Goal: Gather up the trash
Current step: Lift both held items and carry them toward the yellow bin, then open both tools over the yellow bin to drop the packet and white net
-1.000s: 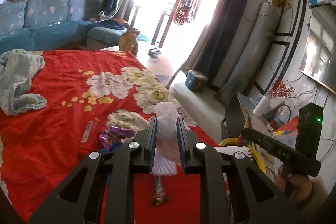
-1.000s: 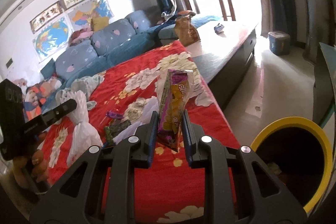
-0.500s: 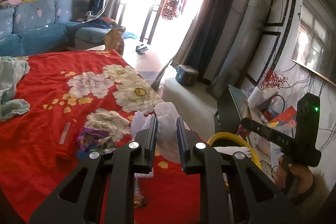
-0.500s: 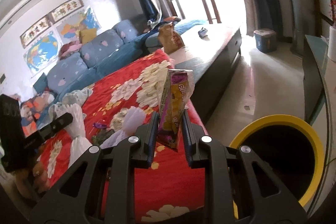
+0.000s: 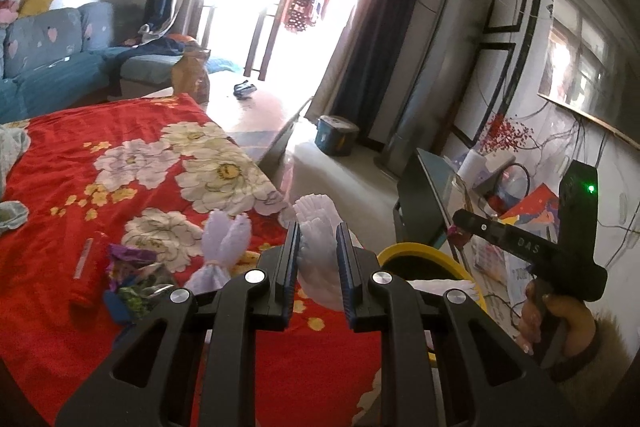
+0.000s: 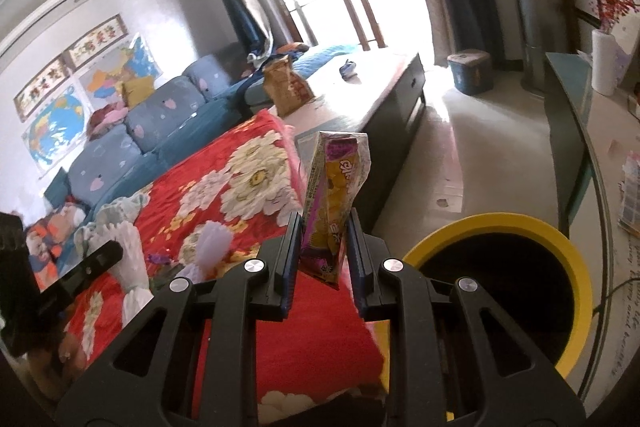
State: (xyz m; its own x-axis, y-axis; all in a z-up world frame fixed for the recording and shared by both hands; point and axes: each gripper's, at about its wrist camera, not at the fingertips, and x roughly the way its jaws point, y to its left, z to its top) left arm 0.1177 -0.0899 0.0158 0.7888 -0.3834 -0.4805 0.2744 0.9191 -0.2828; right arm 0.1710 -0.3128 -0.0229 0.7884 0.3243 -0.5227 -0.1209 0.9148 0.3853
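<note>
I've swung both loads toward the bin [image 6: 496,291]: left gripper [image 5: 318,259] clamps white foam netting [image 5: 316,247], right gripper [image 6: 323,251] clamps the snack wrapper [image 6: 334,203], ready to drop

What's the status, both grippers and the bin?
Left gripper shut on white foam sleeve. Right gripper shut on yellow-purple snack wrapper. Yellow-rimmed bin open beside both, path unobstructed. More wrappers on the red blanket.

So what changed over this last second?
Both tools swung toward the yellow bin, which now looms larger in both views. Unchanged: left tool stays shut on the white foam net, right tool on the snack wrapper; other litter still lies on the red blanket.
</note>
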